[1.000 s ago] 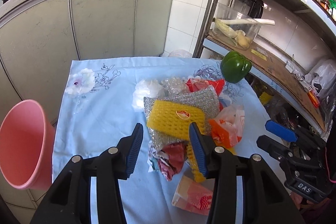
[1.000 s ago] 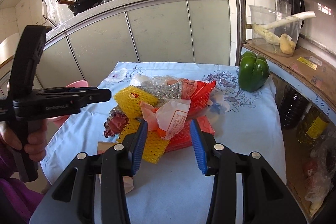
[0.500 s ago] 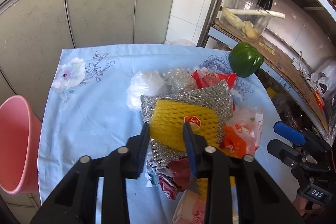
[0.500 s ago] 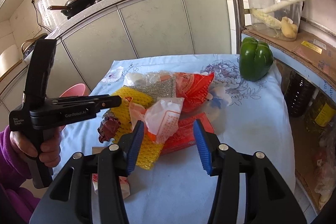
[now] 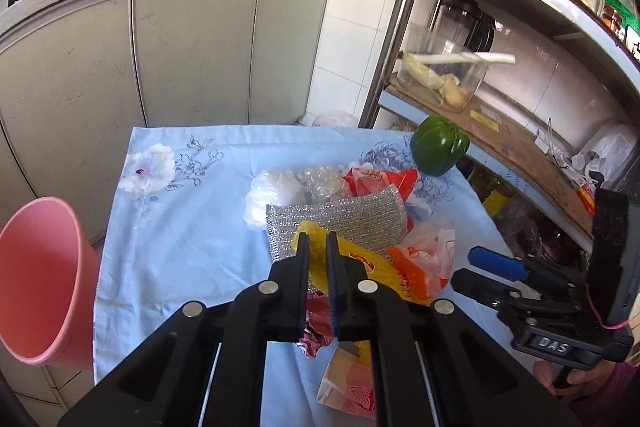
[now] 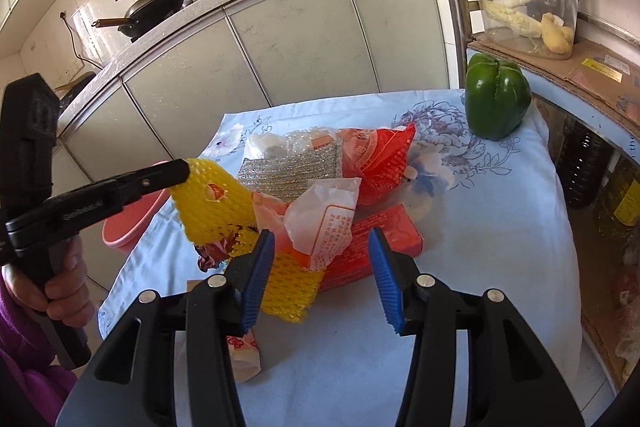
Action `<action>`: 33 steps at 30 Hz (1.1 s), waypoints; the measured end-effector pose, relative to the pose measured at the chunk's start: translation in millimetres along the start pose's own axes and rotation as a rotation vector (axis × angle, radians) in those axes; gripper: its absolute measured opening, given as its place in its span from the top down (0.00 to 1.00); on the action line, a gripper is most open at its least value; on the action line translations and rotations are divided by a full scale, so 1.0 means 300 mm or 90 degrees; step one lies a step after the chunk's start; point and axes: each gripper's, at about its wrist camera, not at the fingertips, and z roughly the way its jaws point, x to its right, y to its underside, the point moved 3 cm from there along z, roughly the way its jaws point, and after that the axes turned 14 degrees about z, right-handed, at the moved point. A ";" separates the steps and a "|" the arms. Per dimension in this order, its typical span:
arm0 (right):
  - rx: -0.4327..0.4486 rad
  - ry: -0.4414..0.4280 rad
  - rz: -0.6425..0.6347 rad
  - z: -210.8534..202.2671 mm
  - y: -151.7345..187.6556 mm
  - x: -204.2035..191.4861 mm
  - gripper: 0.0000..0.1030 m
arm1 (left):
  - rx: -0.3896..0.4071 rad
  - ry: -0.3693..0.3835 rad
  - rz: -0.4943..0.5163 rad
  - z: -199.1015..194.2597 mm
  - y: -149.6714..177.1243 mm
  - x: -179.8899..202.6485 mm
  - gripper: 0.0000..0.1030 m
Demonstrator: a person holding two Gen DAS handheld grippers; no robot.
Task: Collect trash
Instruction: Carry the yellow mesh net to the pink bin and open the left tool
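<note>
Table: covered in a pale blue flowered cloth; the trash pile sits near its middle, a green pepper well apart at the far right corner.
Bin: pink, tilted, just off the table's left edge; likely where the trash goes.
Trash pile: loose wrappers, a silver scrub pad, red box, red bag, clear film; all look light and crumpled, so pieces may drag along with a neighbour.
Yellow net: foam fruit sleeve, at the left front of the pile, lifted at one end; soft, springy, very light, not fragile. Its mesh gives grip, so an edge pinch should do.
Second net: lies flat under the white bag, just ahead of the right tongs.
Left tongs: clamped on the upper edge of the yellow net, foam squeezed thin between the pads.
Right tongs: spread wide, holding nothing, hovering low at the near side of the pile.
White bag: thin plastic, slippery, floppy; best taken at a bunched fold.
</note>
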 end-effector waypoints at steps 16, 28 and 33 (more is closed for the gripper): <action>-0.023 -0.012 -0.025 0.053 0.016 -0.044 0.70 | 0.028 -0.018 -0.032 -0.107 0.040 -0.060 0.93; 0.025 -0.030 -0.086 -0.059 -0.034 -0.157 0.74 | 0.067 -0.075 -0.072 -0.219 0.069 -0.202 0.93; -0.005 -0.092 -0.135 0.013 -0.075 -0.332 0.74 | 0.085 -0.145 -0.110 -0.312 0.113 -0.350 0.93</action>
